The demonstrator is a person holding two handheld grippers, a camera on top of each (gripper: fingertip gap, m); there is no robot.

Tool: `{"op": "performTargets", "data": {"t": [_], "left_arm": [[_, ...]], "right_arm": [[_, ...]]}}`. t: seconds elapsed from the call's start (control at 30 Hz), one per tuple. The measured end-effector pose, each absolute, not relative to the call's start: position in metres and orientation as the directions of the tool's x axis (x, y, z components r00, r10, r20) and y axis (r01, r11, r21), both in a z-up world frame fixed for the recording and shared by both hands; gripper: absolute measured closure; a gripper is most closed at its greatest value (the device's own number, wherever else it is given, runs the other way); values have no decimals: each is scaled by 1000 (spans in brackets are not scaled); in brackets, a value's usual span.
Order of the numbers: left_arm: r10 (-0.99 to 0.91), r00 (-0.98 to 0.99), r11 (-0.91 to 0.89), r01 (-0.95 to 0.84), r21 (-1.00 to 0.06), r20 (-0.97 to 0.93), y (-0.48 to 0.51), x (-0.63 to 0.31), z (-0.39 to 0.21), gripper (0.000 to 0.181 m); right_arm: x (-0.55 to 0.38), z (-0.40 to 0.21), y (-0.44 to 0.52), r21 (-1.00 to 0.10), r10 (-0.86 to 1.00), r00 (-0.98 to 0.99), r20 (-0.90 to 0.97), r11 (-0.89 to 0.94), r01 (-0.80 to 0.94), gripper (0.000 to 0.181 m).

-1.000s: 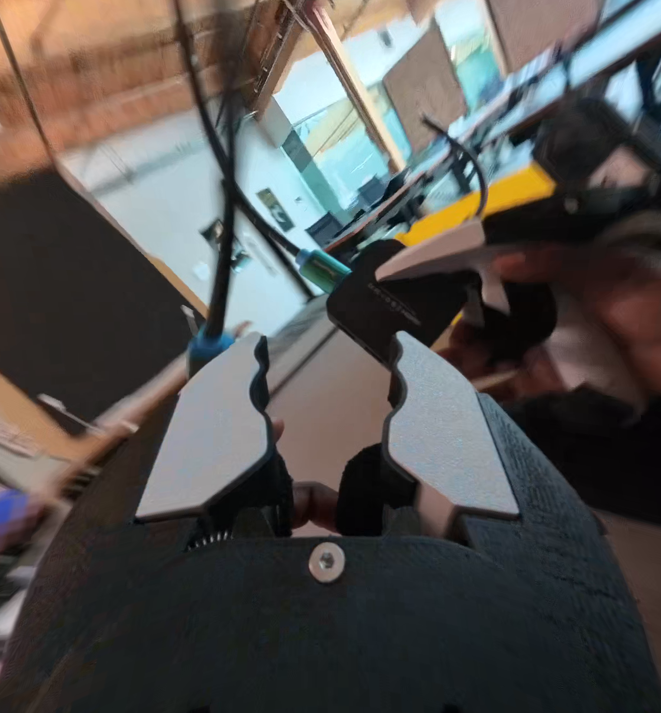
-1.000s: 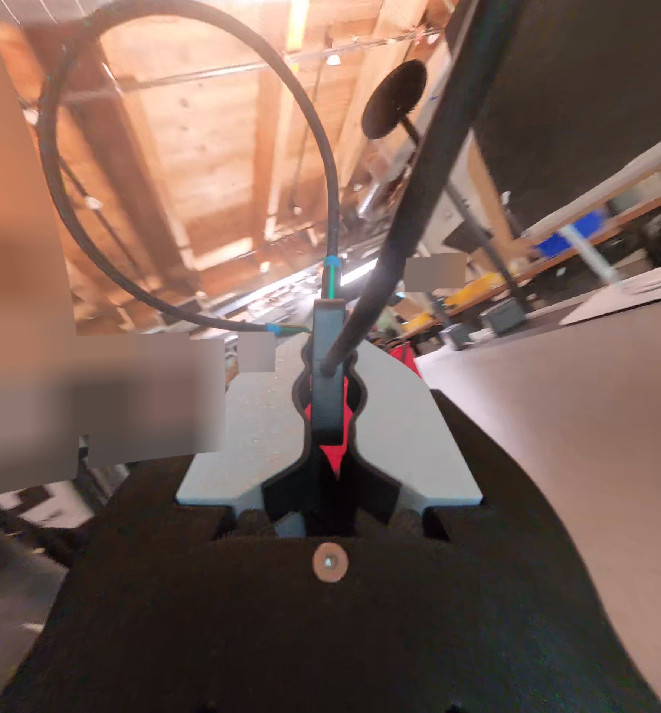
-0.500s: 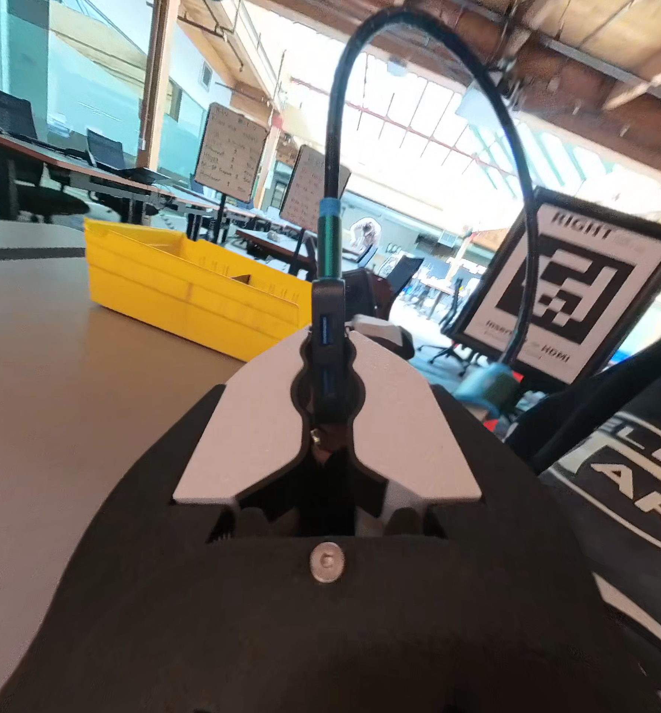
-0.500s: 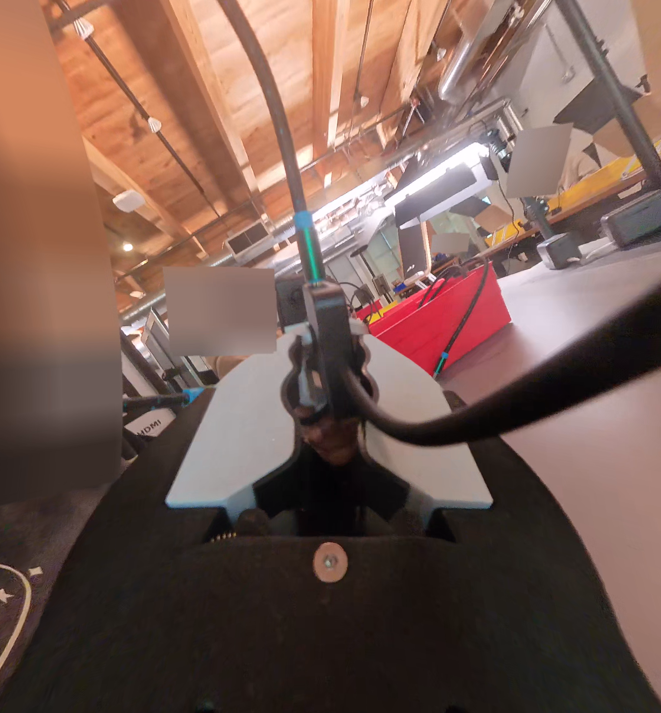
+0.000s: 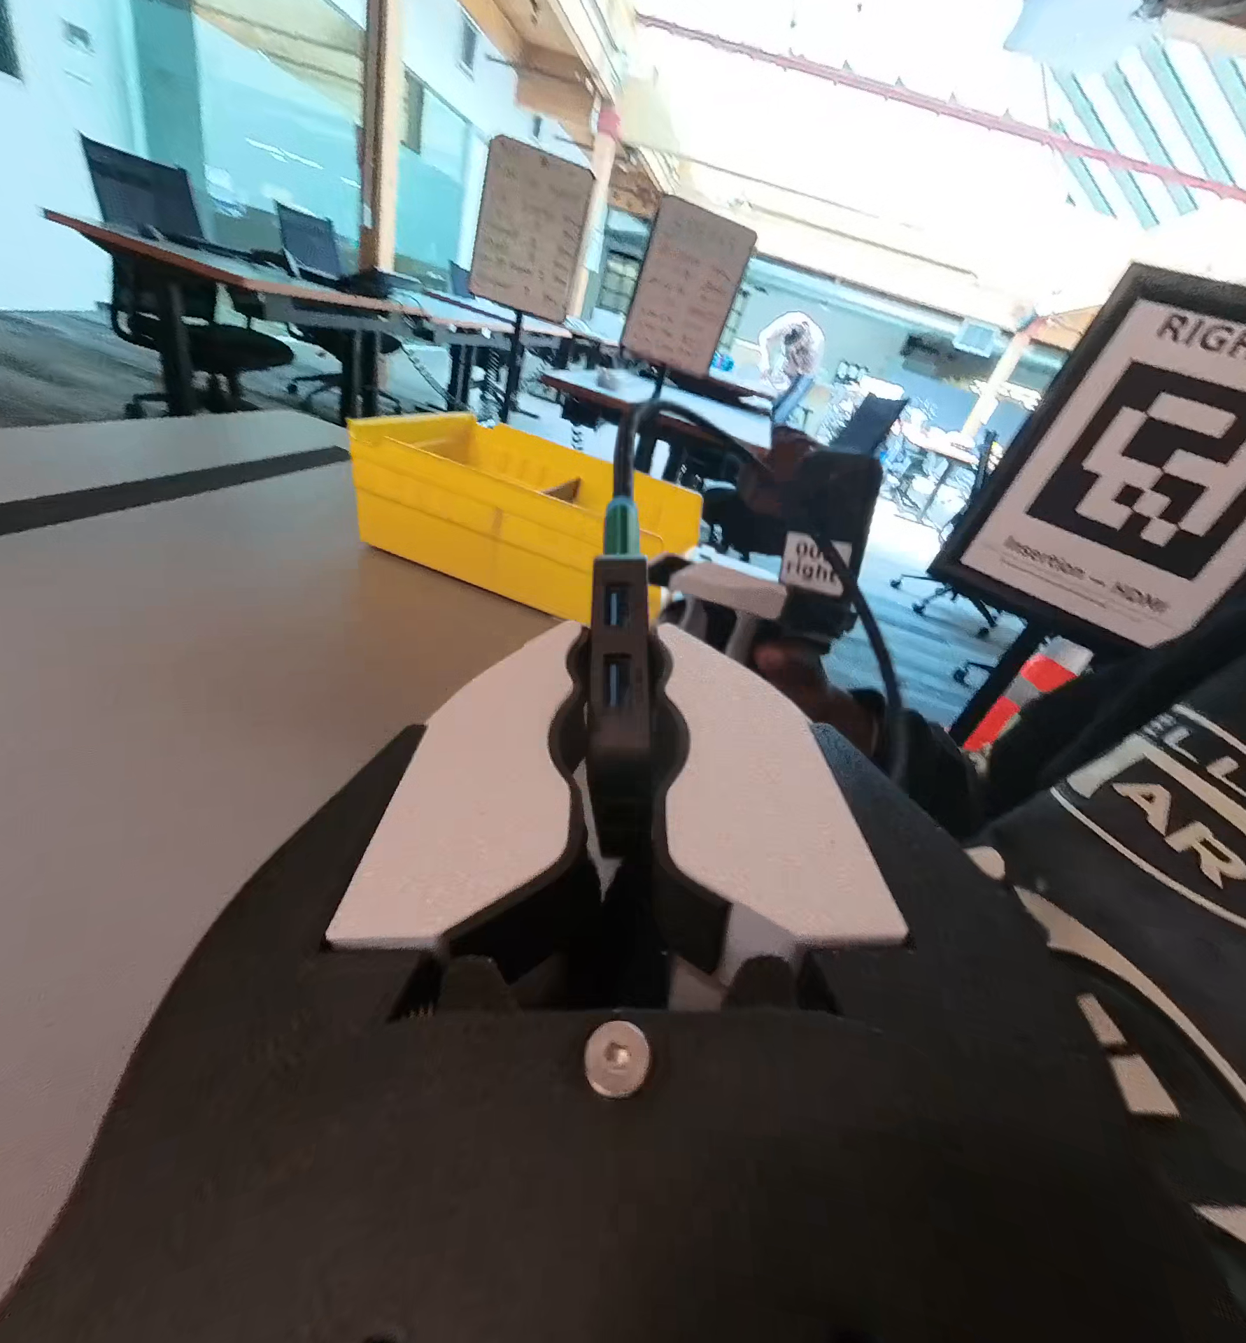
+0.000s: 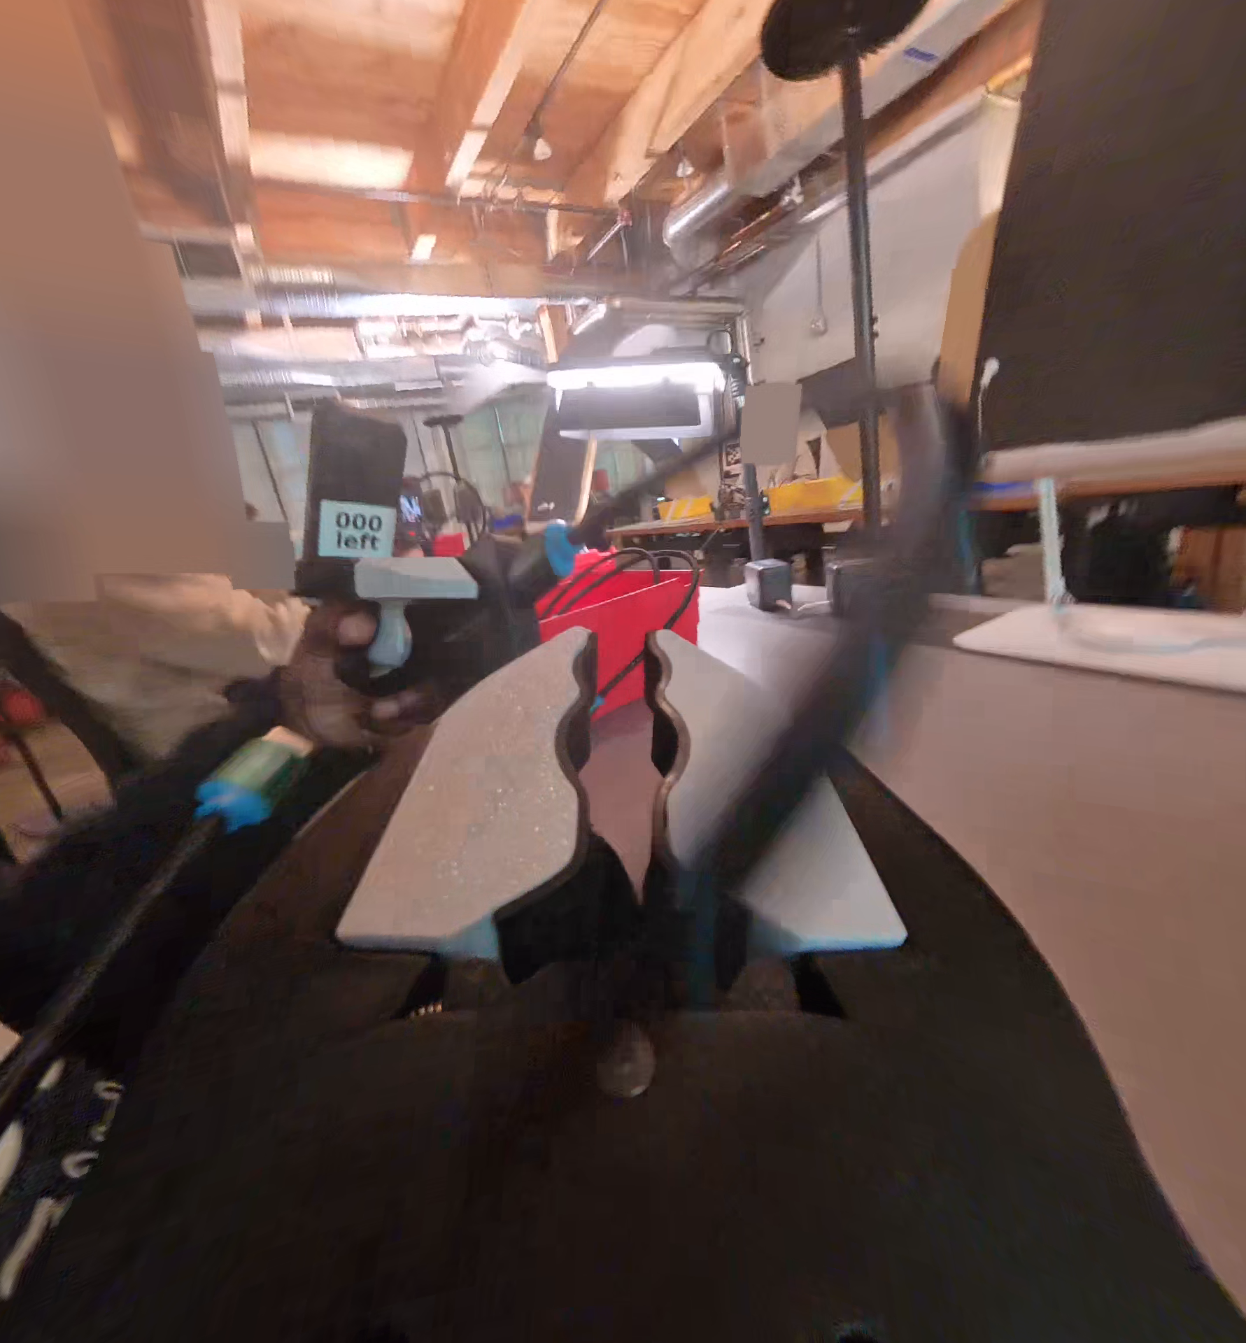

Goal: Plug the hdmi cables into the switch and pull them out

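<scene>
Jaws of the left gripper (image 5: pixel 620 727) are clamped on the switch (image 5: pixel 620 690); the right gripper (image 6: pixel 620 698), since releasing it, is held slightly parted and empty, a cable (image 6: pixel 845 654) slung across at 2 o'clock, so handover appears complete.

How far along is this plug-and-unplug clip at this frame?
In hand: the left hand-held gripper clamps the slim black switch, a green-collared black cable plugged into its far end. The right hand-held gripper is open, holding nothing. Left: pulling that cable out.
</scene>
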State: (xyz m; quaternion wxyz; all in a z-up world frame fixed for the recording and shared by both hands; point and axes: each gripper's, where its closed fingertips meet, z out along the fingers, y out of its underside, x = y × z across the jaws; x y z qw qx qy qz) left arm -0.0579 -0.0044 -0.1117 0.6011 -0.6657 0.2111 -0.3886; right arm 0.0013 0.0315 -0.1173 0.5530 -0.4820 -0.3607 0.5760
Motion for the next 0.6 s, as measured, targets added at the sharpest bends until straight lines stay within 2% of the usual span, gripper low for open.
{"op": "performTargets", "data": {"t": [0.07, 0.17, 0.27, 0.37, 0.43, 0.5, 0.6], "left_arm": [[-773, 576, -199, 177, -964, 265, -7, -50, -114, 168], [-769, 553, -202, 266, -943, 321, -2, -49, -108, 169], [-766, 520, -223, 337, -915, 378, 0, -56, -107, 168], [-768, 488, -218, 410, -886, 415, 0, -61, -99, 169], [-763, 491, -209, 429, -879, 421, 3, -63, -99, 169], [-761, 495, -230, 399, -888, 419, 4, -57, -107, 169], [-779, 447, -251, 419, -873, 439, 3, -45, -106, 169]], "right_arm": [[-11, -114, 18, -973, 997, 39, -61, -50, -224, 163], [-30, -112, 6, -977, 988, -61, -142, -150, -151, 146], [-33, -99, 17, -931, 950, -91, -297, -310, -194, 147], [-38, -111, 15, -888, 888, -159, -431, -449, -102, 145], [-39, -115, 5, -855, 845, -269, -462, -505, -115, 144], [-31, -98, 1, -771, 766, -394, -508, -608, -187, 141], [-33, -106, 14, -773, 780, -329, -533, -607, -185, 154]]}}
